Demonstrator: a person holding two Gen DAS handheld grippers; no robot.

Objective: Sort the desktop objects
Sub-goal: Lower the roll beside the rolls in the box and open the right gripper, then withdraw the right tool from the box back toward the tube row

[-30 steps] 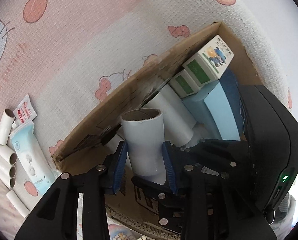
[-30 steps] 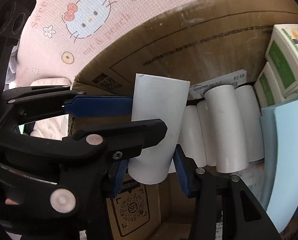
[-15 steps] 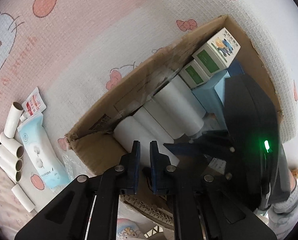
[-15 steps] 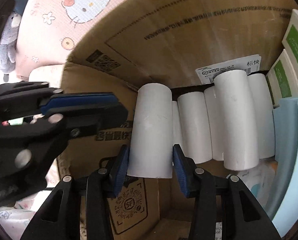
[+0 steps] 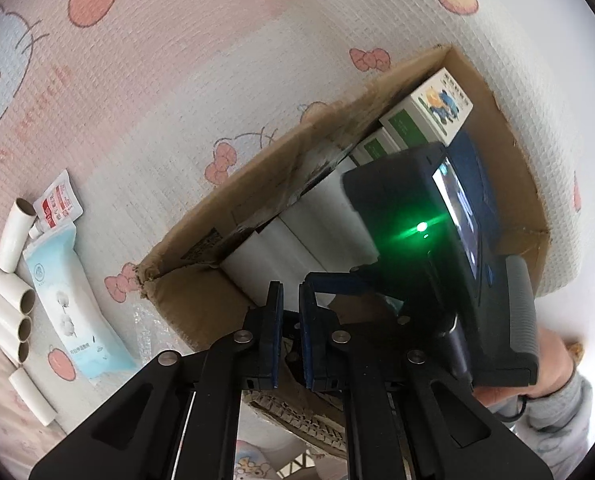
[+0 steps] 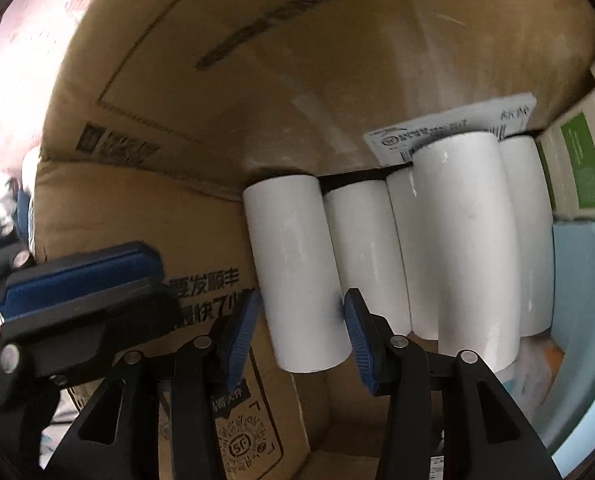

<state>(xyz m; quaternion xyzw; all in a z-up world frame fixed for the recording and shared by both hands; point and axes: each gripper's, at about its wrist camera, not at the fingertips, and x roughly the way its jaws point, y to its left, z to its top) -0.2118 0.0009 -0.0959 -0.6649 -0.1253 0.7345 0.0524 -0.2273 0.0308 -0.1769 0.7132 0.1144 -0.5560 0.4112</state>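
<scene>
A white paper roll [image 6: 297,264] sits between the blue pads of my right gripper [image 6: 299,300]. The pads touch both its sides while the jaws are opening. It lies low inside the cardboard box [image 6: 297,80], leftmost in a row of several white rolls [image 6: 461,220], its far end near the box wall. My left gripper [image 5: 290,292] hovers over the box's near corner, shut and empty. Its blue-padded fingers [image 6: 81,272] show at the left of the right wrist view. The right gripper's black housing [image 5: 409,208] hides much of the box's inside in the left wrist view.
Green-and-white cartons [image 5: 425,112] and a pale blue pack [image 6: 577,280] fill the box's right side. On the pink cartoon mat to the left lie several cardboard tubes [image 5: 5,300], a light blue pouch [image 5: 69,300] and a small red-and-white sachet [image 5: 57,204]. A hand in a grey sleeve [image 5: 553,360] is at lower right.
My left gripper let go of the white roll, shut empty and drew back. My right gripper kept the roll and lowered it into the box beside the other rolls.
</scene>
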